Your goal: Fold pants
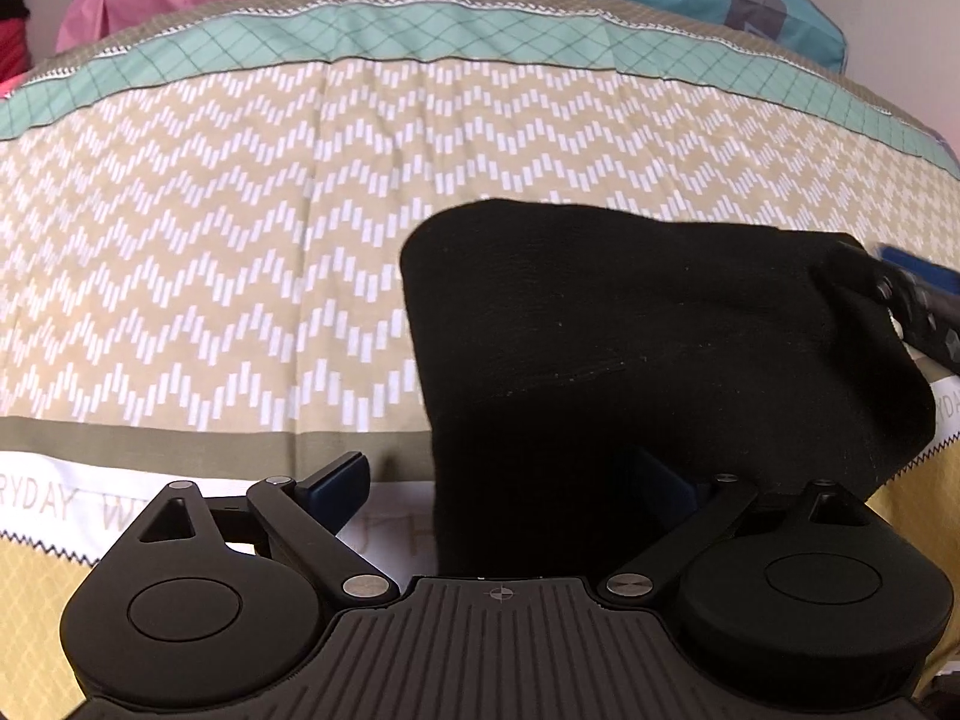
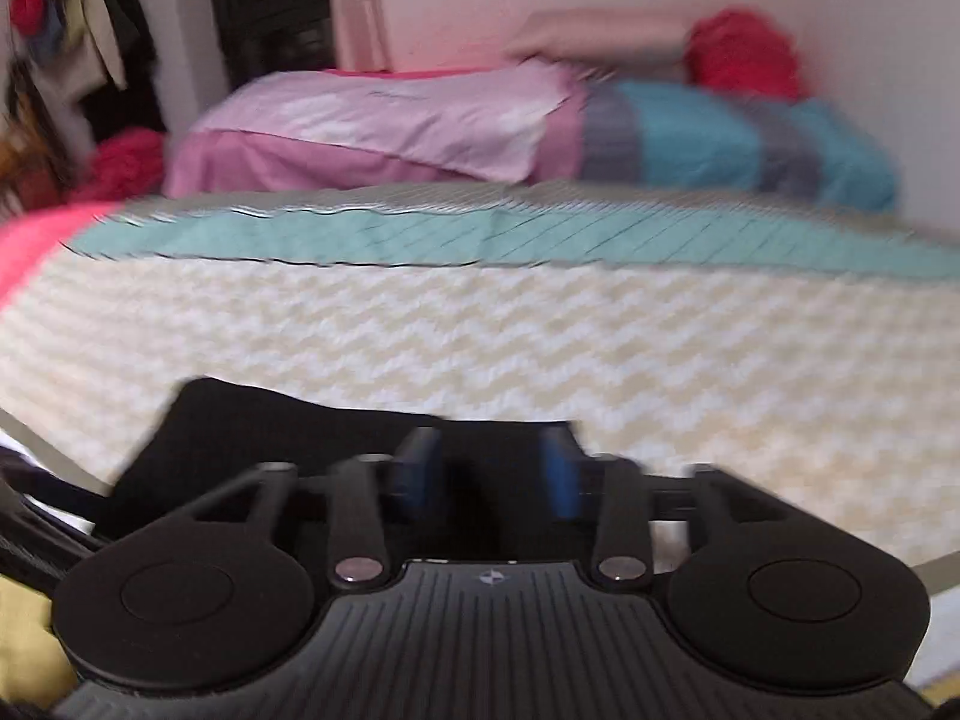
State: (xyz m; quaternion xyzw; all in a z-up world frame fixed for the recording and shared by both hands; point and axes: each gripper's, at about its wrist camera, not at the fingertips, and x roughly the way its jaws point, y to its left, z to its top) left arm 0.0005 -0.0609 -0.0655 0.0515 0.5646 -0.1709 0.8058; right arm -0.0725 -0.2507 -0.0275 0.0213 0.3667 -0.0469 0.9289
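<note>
Pants (image 1: 630,348), black and folded, lie on the bed's zigzag-patterned cover (image 1: 210,276), toward my right. My left gripper (image 1: 510,480) has its jaws wide apart, the cloth's near edge between them but unpinched. My right gripper (image 2: 493,474) has its jaws apart over the pants' edge, gripping nothing.

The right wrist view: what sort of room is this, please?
Most likely a bedroom. A bed with a zigzag-patterned bedspread fills the view, a pink pillow and a teal-and-grey pillow lie at its far end, and clothes hang by the wall.
</note>
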